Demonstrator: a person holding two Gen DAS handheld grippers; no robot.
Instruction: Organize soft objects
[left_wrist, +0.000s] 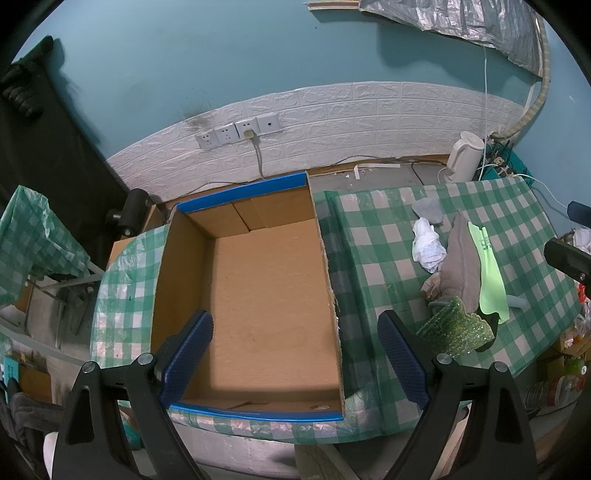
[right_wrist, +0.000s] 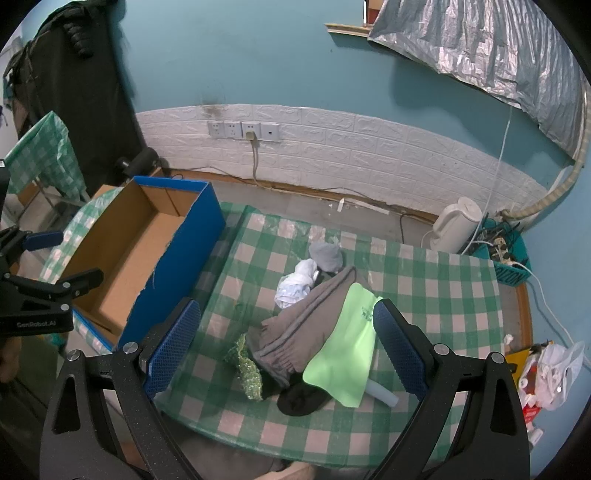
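Both grippers, left gripper (left_wrist: 295, 354) and right gripper (right_wrist: 286, 349), gape empty; the limp, light grey trousers (right_wrist: 295, 325) at twelve o'clock want pinching mid-fold.

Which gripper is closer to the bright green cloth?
Right. The right gripper hangs open just above the bright green cloth; the left gripper hangs open over the empty cardboard box beside it.

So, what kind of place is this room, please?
Probably a lived-in home room, perhaps a utility corner: a checked tablecloth on a low table, wall sockets above brick-pattern panelling, and a white kettle on the floor.
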